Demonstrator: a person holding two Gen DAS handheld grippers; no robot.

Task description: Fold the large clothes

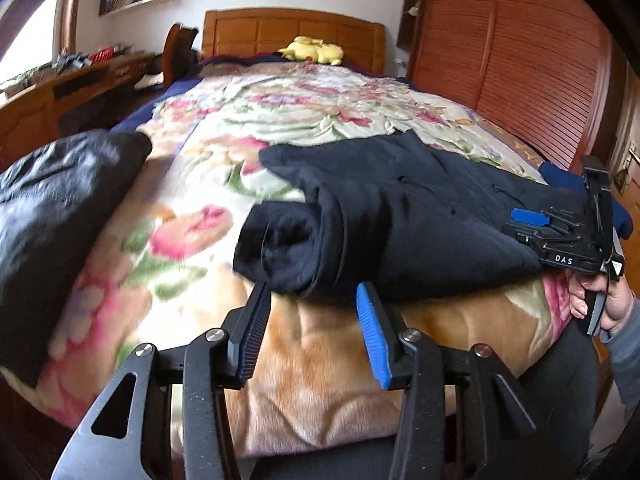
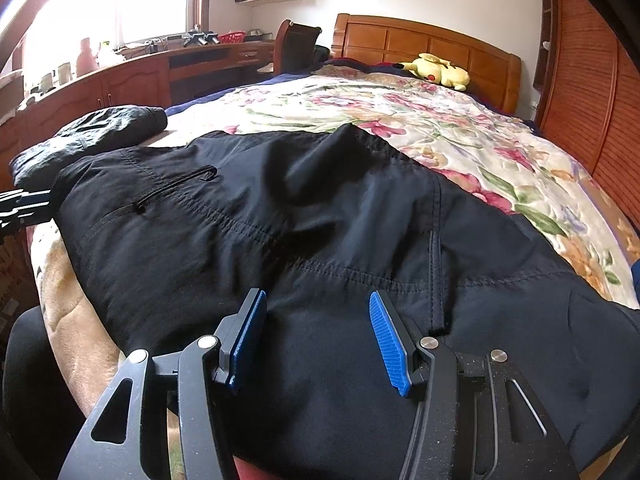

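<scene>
A dark navy pair of trousers [image 1: 404, 216] lies folded over on the floral blanket near the bed's foot; in the right wrist view [image 2: 320, 240] it fills the foreground, with a zip pocket [image 2: 176, 190] showing. My left gripper [image 1: 314, 292] is open, its fingertips at the garment's rolled near-left edge, holding nothing. My right gripper [image 2: 318, 300] is open and hovers just over the trousers' near part; it also shows at the right of the left wrist view [image 1: 560, 236], resting at the garment's right end.
A black jacket [image 1: 52, 220] lies bundled at the bed's left edge, also in the right wrist view [image 2: 100, 128]. A yellow plush toy [image 2: 438, 70] sits by the wooden headboard [image 1: 292, 32]. A desk [image 2: 132, 80] runs along the left, a louvred wardrobe [image 1: 520, 60] on the right.
</scene>
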